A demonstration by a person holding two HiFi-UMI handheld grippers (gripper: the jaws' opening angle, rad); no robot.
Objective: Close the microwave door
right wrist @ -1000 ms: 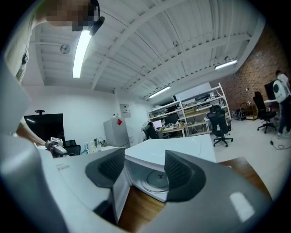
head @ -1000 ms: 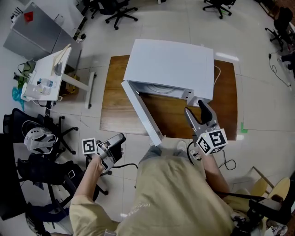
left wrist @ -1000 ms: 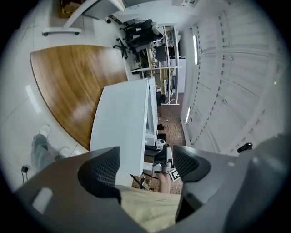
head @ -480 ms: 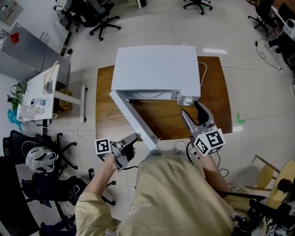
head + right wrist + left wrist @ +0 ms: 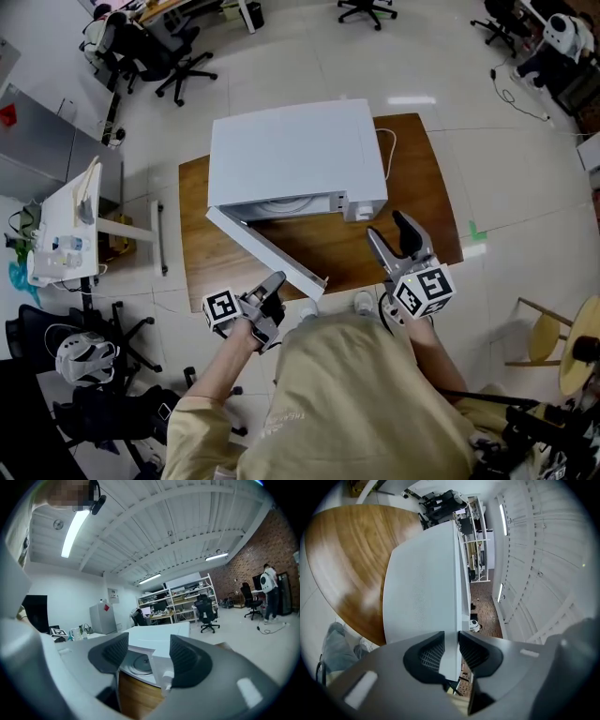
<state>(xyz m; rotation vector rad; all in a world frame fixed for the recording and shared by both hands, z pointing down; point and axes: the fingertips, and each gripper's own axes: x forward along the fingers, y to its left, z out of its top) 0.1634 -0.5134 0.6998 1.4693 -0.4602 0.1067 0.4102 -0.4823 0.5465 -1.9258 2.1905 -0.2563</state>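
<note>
On the wooden table (image 5: 427,178) a white microwave (image 5: 295,150) sits toward the far edge, a little left of centre, with its front facing the person. The microwave door (image 5: 267,251) stands partly open, hinged at the oven's front left corner and angling out so that its free end reaches the table's near edge. The left gripper (image 5: 272,292) is at that free end, just off the near edge, with its marker cube (image 5: 219,307) on the person's side. In the left gripper view the door (image 5: 422,592) runs away as a broad white panel above the table (image 5: 337,550), and its thin edge stands between the jaws of the left gripper (image 5: 451,648); the ribbed pads (image 5: 431,654) are closed in to a narrow gap with one on each face of the door. The right gripper (image 5: 388,228) hovers over the near right part of the table, just in front of the oven's front right corner. The right gripper view shows the right gripper (image 5: 149,656) with its jaws well apart and nothing held; past them lie the open cavity and its round turntable (image 5: 138,663).
</note>
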